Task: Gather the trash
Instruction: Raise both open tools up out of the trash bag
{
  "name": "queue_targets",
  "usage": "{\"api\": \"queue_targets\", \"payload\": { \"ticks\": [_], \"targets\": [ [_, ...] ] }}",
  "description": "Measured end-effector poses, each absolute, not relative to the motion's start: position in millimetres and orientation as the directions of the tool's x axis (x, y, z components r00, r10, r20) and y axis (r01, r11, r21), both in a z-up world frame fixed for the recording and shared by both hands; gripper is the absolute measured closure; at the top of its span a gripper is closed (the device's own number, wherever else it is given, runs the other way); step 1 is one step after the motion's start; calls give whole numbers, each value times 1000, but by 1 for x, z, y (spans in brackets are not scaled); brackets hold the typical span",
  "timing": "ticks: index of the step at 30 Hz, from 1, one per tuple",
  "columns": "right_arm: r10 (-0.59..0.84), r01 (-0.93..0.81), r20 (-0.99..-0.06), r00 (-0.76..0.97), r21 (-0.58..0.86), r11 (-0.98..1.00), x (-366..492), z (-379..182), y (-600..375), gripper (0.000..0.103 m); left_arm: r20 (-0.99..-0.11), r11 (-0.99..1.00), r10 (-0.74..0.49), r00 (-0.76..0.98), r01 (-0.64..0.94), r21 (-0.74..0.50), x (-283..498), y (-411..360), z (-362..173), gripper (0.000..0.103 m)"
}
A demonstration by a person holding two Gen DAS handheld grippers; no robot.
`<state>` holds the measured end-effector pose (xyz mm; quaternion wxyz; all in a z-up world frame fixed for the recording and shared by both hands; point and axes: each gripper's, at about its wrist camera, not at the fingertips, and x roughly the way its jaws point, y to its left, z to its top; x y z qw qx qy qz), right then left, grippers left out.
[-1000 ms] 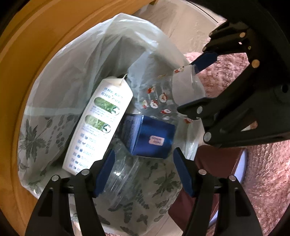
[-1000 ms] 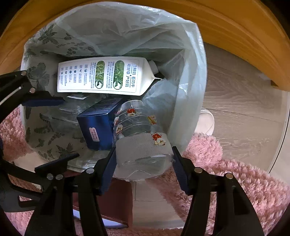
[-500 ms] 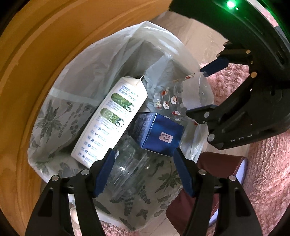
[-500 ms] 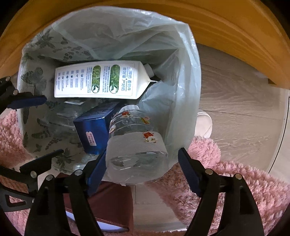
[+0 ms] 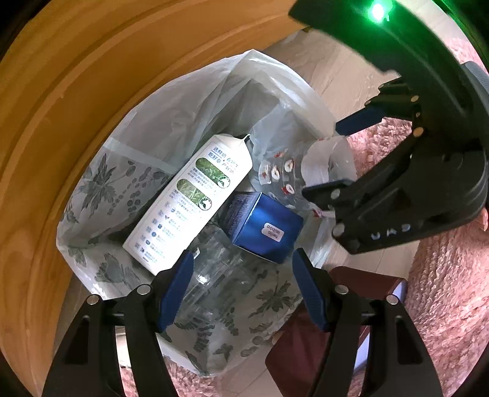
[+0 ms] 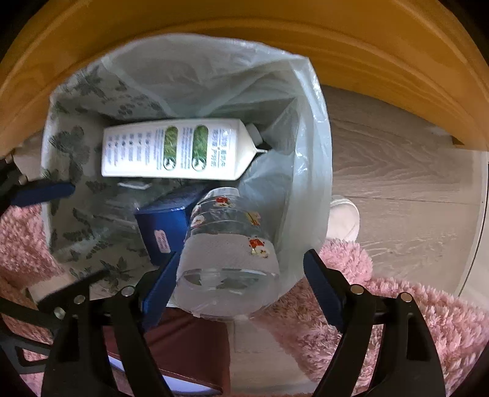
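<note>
The patterned plastic bottle (image 6: 227, 253) lies tipped over the rim of the lined trash bin (image 5: 101, 171), beside the milk carton (image 6: 174, 148) and blue box (image 5: 264, 227). The right tool (image 6: 237, 288) stands open around its base, the left tool (image 5: 243, 288) open and empty. The drop-off seems finished; next, fetch more trash.

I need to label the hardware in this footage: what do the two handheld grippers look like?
Both match: black angular plastic linkage arms with silver round rivets, ending in flat blue pads on the jaws. That holds for the left gripper and the right gripper. Seen from the left camera, the right one's black body carries raised lettering and a lit green indicator light. No cables or sleeves show.
</note>
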<state>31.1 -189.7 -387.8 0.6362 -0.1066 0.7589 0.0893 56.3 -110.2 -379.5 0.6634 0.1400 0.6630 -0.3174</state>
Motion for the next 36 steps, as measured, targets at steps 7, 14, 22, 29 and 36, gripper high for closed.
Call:
{"api": "queue_targets", "payload": {
  "ticks": [7, 14, 22, 29, 36],
  "targets": [
    [-54, -272, -988, -142, -14, 962, 32, -385, -192, 25, -974, 798, -217, -62, 563, -214, 54, -105, -379, 39],
    [-52, -325, -990, -130, -7, 946, 24, -381, -186, 52, -975, 803, -217, -49, 559, -206, 53, -106, -376, 39],
    [-5, -262, -991, -130, 30, 965, 28, -379, -195, 20, -974, 812, -223, -37, 546, -207, 52, -103, -371, 39],
    [2, -221, -992, -127, 30, 975, 27, -371, -202, 58, -968, 815, -246, -48, 531, -233, 52, -106, -371, 39],
    [40, -181, -988, -150, 67, 981, 27, -373, -206, 52, -950, 793, -301, -83, 532, -297, 45, -118, -369, 39]
  ]
}}
